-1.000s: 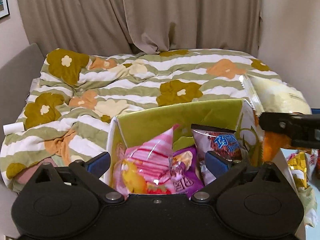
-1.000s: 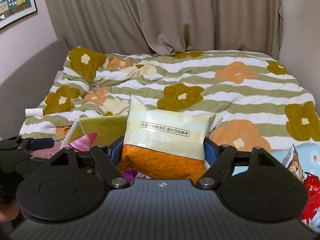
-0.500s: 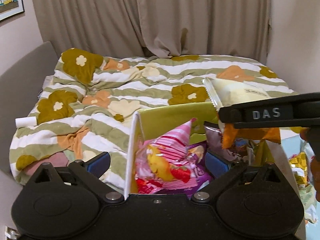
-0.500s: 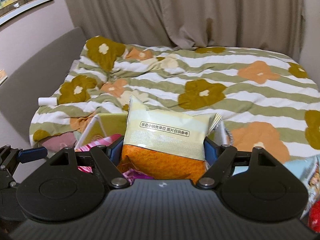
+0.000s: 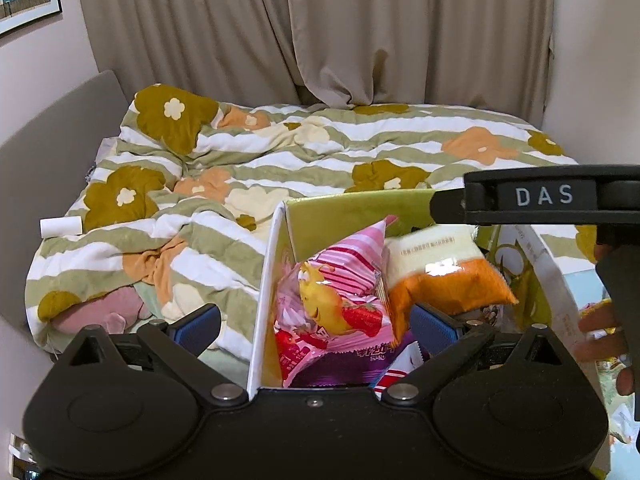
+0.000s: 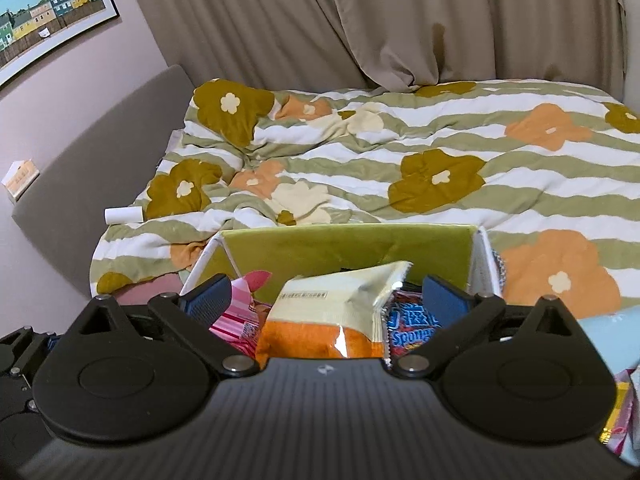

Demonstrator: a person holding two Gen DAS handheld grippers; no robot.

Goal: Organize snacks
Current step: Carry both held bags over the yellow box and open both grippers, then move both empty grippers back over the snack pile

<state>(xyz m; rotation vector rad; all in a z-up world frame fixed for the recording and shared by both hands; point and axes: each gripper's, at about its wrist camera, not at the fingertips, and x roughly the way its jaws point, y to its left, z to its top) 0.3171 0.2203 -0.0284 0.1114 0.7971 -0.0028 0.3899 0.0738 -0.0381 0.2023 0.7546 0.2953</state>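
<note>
My left gripper (image 5: 314, 326) is hanging open astride the box (image 6: 344, 246) wall, pink bag (image 5: 340, 280) between its fingers. My right gripper (image 6: 326, 300) is opening, the orange bag (image 6: 340, 308) lying loose in the box beside the blue bag (image 6: 412, 326).

Bed (image 6: 400, 168) is covered by a rumpled duvet (image 5: 320, 152), green-and-white striped with olive, orange and cream flowers. Grey padded headboard (image 6: 100, 184) is set against the pale left wall (image 6: 60, 92). Beige curtains (image 6: 360, 20) are drawn behind the bed. A framed picture of coloured houses (image 6: 44, 16) is hung above the headboard. Lighting is dim, warm.
</note>
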